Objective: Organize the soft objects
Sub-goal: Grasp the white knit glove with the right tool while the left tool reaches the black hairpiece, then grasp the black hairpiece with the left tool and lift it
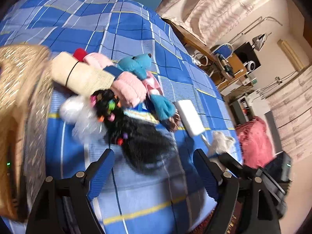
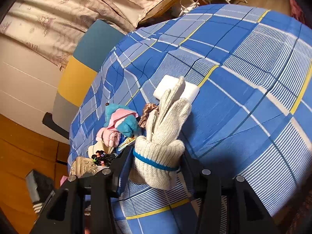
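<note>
Blue plaid bedspread [image 2: 243, 101]: right tongs [image 2: 156, 161] clamp white knit glove [image 2: 163, 136]; left tongs [image 1: 154, 167] spread, empty.

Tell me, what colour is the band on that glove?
Blue, on a cream knit glove; right wrist view.

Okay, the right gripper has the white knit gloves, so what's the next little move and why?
Probably carry the white knit gloves toward the gold glittery basket beside the pile. The right gripper is shut on their blue-banded cuffs, lifted off the blue plaid bedspread, while the left gripper is open and holds nothing.
</note>
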`<state>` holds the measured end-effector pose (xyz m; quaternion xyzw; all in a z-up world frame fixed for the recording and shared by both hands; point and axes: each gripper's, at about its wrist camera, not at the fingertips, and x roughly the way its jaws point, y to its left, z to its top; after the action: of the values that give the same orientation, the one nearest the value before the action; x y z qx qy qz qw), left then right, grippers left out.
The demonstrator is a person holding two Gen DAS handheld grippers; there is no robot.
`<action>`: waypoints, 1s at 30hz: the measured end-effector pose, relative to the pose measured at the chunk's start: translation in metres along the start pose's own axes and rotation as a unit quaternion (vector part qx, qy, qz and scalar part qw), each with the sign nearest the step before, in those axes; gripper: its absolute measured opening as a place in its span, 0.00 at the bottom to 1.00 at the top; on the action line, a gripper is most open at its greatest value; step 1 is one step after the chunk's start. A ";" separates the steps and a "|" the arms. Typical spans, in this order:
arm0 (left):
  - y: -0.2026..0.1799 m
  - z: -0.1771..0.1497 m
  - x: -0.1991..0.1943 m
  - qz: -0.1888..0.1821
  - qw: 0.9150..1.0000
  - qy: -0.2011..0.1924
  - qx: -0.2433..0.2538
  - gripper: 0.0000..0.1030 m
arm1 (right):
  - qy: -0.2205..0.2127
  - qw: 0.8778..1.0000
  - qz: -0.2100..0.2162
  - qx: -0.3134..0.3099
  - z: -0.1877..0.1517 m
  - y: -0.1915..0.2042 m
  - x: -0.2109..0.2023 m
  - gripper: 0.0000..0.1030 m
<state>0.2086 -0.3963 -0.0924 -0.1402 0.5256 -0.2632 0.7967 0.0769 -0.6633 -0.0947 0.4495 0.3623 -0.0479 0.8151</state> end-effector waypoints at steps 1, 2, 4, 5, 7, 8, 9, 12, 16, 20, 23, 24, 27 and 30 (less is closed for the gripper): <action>0.001 0.002 0.006 0.007 1.000 0.000 -0.005 0.82 | 0.002 1.000 0.003 -0.001 0.000 0.001 0.001 0.48; 0.001 0.003 0.011 0.011 1.000 -0.001 -0.009 0.82 | 0.003 1.000 0.006 -0.002 -0.001 0.002 0.001 0.48; 0.002 0.008 0.021 0.038 0.999 -0.010 -0.010 0.82 | 0.002 1.000 0.008 -0.004 -0.001 0.004 0.001 0.48; 0.003 0.010 0.025 0.044 0.999 -0.014 -0.010 0.82 | 0.000 1.000 0.008 -0.003 -0.001 0.004 0.000 0.48; 0.005 0.014 0.032 0.054 0.998 -0.023 -0.012 0.82 | -0.003 1.000 0.010 0.005 0.000 0.002 -0.001 0.48; 0.006 0.015 0.033 0.053 0.998 -0.027 -0.013 0.82 | -0.003 1.000 0.012 0.008 0.001 0.000 -0.001 0.48; 0.010 0.017 0.028 0.051 0.998 -0.030 -0.013 0.82 | -0.003 1.000 0.017 0.013 0.002 -0.001 -0.001 0.48; 0.010 0.021 0.037 0.075 0.997 -0.027 -0.001 0.79 | -0.005 1.000 0.021 0.011 0.001 0.000 -0.001 0.48; 0.021 0.022 0.045 0.094 0.996 -0.012 -0.003 0.47 | 0.008 1.000 0.004 0.002 0.000 0.002 0.006 0.48; 0.038 0.019 0.042 0.066 0.998 -0.006 -0.025 0.37 | 0.027 0.999 -0.032 -0.005 0.000 0.003 0.019 0.54; 0.035 0.014 0.034 0.051 0.999 -0.007 -0.007 0.36 | 0.045 0.997 -0.064 -0.009 -0.002 0.001 0.030 0.62; 0.032 0.012 0.031 0.050 0.999 -0.012 0.001 0.36 | 0.053 0.995 -0.085 -0.016 -0.003 0.000 0.033 0.63; 0.026 0.009 0.019 0.036 0.999 -0.026 0.015 0.35 | 0.062 0.992 -0.104 -0.030 -0.006 0.000 0.037 0.63; 0.023 0.006 0.007 0.019 0.999 -0.029 0.019 0.34 | 0.098 0.986 -0.124 -0.061 -0.014 0.005 0.052 0.63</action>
<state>0.2226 -0.3819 -0.1063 -0.1231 0.4995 -0.2537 0.8192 0.1093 -0.6370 -0.1290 0.3531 0.4952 -0.0821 0.7895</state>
